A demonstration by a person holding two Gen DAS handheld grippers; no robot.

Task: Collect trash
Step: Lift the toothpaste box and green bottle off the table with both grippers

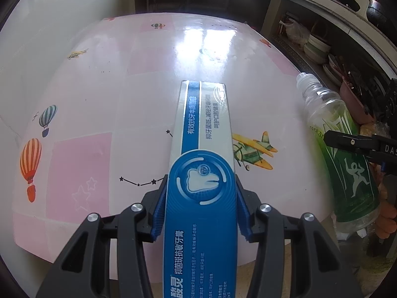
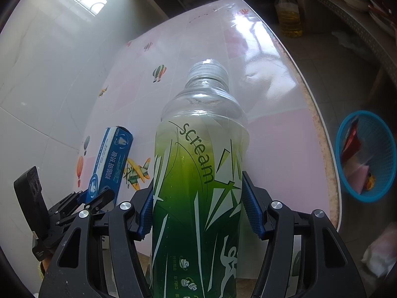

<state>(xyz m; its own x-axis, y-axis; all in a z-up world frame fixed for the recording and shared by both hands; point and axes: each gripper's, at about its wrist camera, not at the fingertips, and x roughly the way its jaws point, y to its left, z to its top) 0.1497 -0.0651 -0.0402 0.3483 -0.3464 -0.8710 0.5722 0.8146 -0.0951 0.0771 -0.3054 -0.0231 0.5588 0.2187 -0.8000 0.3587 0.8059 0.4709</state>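
Two claws grip toothpaste box (image 1: 202,149) and bottle (image 2: 201,173); only right view shows basket (image 2: 367,156).

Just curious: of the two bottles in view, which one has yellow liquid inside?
The handled jug on the floor beyond the table; the green-labelled bottle in the hand-held gripper looks empty.

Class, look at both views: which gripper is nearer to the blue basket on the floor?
Right. The right gripper, gripping the green bottle, has the blue basket just off its right side past the table edge; the left gripper, holding the toothpaste box, sits farther left.
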